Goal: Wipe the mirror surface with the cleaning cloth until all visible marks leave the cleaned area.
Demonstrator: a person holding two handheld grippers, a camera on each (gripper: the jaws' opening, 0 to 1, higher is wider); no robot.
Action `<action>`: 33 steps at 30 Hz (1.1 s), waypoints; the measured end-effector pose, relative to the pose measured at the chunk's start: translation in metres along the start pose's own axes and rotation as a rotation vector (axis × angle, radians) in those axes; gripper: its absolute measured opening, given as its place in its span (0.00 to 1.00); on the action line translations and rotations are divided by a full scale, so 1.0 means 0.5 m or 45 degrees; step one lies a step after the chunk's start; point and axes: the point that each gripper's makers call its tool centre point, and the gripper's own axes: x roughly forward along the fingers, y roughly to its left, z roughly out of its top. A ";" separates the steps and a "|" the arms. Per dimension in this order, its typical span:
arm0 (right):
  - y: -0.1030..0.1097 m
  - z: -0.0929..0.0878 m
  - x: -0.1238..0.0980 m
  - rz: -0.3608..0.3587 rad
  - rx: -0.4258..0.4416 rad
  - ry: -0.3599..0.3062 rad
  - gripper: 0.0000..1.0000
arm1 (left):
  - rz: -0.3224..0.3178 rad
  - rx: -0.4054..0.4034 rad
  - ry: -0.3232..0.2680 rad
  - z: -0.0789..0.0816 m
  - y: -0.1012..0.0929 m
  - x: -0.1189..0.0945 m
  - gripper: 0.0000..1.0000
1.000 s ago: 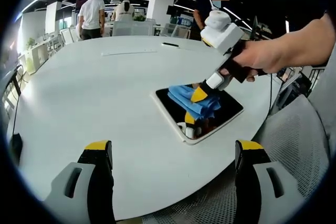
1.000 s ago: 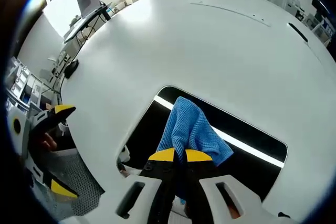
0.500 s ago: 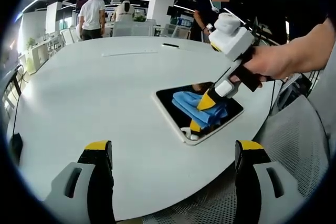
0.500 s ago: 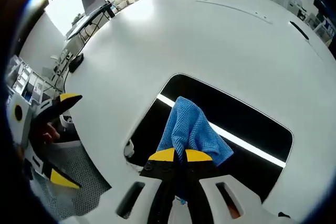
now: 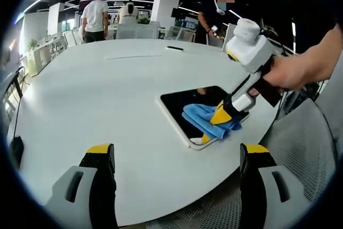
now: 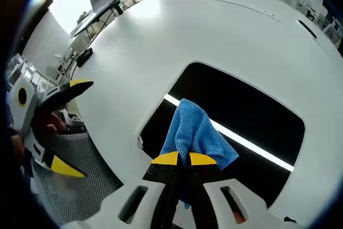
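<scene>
- your right gripper [image 6: 179, 159] has its yellow-tipped jaws pinched together on the blue cleaning cloth [image 6: 195, 132]; the cloth bunches up from the tips toward 12 o'clock in the right gripper view.
- in the left gripper view the same right gripper [image 5: 221, 115] comes in from 2 o'clock, held by your hand [image 5: 284, 73], with its tips pressed down into the cleaning cloth [image 5: 206, 121].
- the cloth lies on the near right part of the mirror [image 5: 185, 104], spilling over the edge closest to the table's rim at about 4 o'clock of the mirror.
- in the right gripper view the mirror [image 6: 252, 113] is a dark rounded rectangle with a white frame, spreading from the cloth toward 1 and 2 o'clock; a bright strip of reflected light crosses it, passing under the cloth.
- your left gripper [image 5: 177, 156] hangs with its jaws spread wide apart and nothing between them, above the near edge of the white table [image 5: 91, 95], well apart from the mirror.
- in the right gripper view the left gripper [image 6: 64, 127] shows at 9 o'clock, beyond the table edge, jaws parted.
- the mirror rests flat on the white table, near its rim on your side.
- a grey mesh chair seat [image 5: 305, 148] sits beside the table at 4 o'clock in the left gripper view.
- farther off, at 11 o'clock, a person in a white shirt [image 5: 93, 14] stands beyond the table's far side.
</scene>
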 end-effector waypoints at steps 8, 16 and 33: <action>0.012 -0.015 -0.002 0.011 0.014 -0.003 0.00 | -0.002 0.007 0.007 -0.003 0.000 0.001 0.96; 0.024 -0.028 -0.003 0.021 0.016 0.011 0.00 | 0.011 -0.005 0.018 -0.006 0.004 -0.002 0.96; 0.037 -0.049 -0.008 0.073 0.009 0.030 0.00 | 0.005 -0.026 -0.015 0.004 -0.004 -0.005 0.99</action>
